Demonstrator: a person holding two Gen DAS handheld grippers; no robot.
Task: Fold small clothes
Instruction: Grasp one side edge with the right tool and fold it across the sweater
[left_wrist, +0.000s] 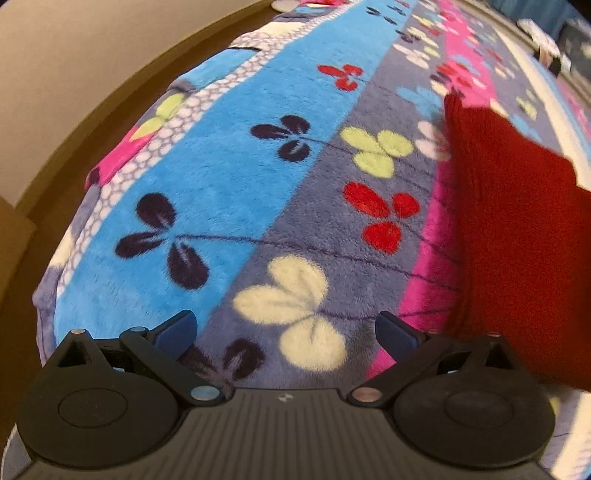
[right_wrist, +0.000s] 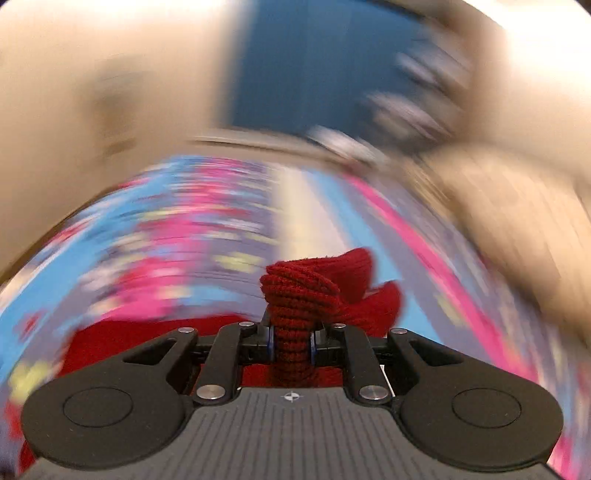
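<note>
The left gripper (left_wrist: 286, 332) hovers low over a fleecy blanket (left_wrist: 236, 192) printed with clover shapes on blue, grey and pink stripes. Its fingers (left_wrist: 177, 328) stand wide apart with nothing between them; only blanket shows in the gap. In the left wrist view a dark red knit (left_wrist: 517, 240) (ribbed along its left edge) fills the frame from 2 to 4 o'clock, rising off the blanket as a broad raised panel, its lower edge just beside the right-hand finger. The blanket covers what looks like a bed, with a brown edge (left_wrist: 110, 96) curving from 8 to 11 o'clock and a pale wall (left_wrist: 55, 55) beyond it.

The right gripper (right_wrist: 291, 347) has its fingers (right_wrist: 271, 345) drawn close together on a bunched fold of the knit (right_wrist: 299, 295), which stands up between them as a tight ribbed column and flares out above at 12 to 1 o'clock. More of the red cloth trails below and out to 8 o'clock. The right wrist view is heavily blurred: a blue panel (right_wrist: 314, 66) at 12 o'clock and a beige mass (right_wrist: 517, 221) at 3 o'clock, possibly another cloth, cannot be made out further.
</note>
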